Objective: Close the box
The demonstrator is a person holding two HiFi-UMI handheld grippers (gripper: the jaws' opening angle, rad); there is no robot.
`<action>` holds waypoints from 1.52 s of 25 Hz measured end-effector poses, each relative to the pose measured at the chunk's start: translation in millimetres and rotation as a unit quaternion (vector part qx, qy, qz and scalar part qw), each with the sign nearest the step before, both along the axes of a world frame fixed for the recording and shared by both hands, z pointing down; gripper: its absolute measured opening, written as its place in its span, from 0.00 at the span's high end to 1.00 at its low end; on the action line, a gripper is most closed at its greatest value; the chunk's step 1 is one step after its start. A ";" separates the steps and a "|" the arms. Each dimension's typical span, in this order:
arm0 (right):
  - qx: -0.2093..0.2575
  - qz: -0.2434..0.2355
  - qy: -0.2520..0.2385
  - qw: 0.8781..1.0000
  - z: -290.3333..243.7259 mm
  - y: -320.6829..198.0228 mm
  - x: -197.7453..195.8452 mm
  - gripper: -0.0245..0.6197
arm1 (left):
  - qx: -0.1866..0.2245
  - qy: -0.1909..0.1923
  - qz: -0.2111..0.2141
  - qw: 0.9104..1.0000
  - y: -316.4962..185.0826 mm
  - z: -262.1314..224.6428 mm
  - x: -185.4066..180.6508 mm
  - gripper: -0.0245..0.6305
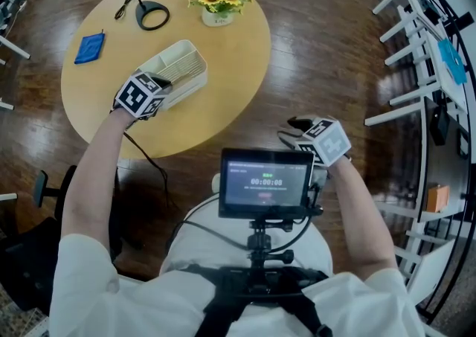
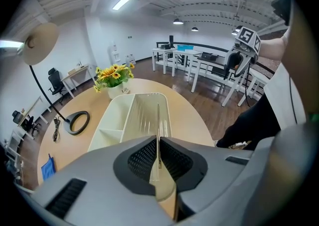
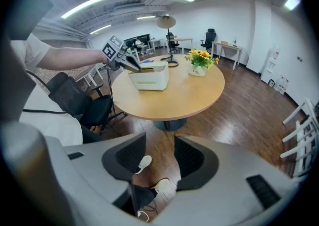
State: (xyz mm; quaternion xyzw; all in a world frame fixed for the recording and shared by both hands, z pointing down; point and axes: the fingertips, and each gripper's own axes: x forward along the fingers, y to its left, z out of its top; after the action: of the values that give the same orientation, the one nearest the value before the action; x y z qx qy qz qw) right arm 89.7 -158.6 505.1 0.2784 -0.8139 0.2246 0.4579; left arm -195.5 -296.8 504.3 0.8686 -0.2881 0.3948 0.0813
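A cream plastic box (image 1: 181,66) stands open on the round wooden table (image 1: 230,90), its divided inside (image 2: 119,120) showing in the left gripper view. My left gripper (image 1: 162,84) is at the box's near end, shut on the thin lid (image 2: 158,120), which stands edge-on between the jaws (image 2: 158,156). The right gripper view shows the box (image 3: 149,78) with the left gripper (image 3: 128,64) at its left end. My right gripper (image 1: 296,129) hangs off the table over the floor, open and empty (image 3: 159,156).
A pot of sunflowers (image 1: 218,2), a lamp's ring base (image 1: 152,15) and a blue cloth (image 1: 89,47) sit on the table's far side. A monitor (image 1: 266,181) is mounted at my chest. White desks (image 1: 420,45) stand to the right, a black chair (image 3: 82,103) to the left.
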 end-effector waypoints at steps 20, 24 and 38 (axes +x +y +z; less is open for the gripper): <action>0.012 -0.072 -0.030 0.997 -2.8 -12.7 -15.0 0.67 | 0.090 0.024 -0.104 0.990 36.5 -67.9 -0.6 0.82; 0.020 -0.103 -0.036 0.994 -4.7 -17.7 -20.9 0.67 | 0.094 0.035 -0.161 0.982 57.5 -74.4 -8.5 0.82; 0.056 -0.242 -0.084 0.965 -28.2 -2.1 -16.0 0.67 | 0.085 0.046 -0.358 0.929 193.3 -84.1 39.9 0.82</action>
State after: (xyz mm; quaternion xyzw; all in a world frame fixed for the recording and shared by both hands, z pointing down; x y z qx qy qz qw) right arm 73.8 -160.7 477.0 0.0783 -0.9037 0.0841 0.4125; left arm -155.6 -103.6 420.2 0.7282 -0.6088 0.2733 0.1563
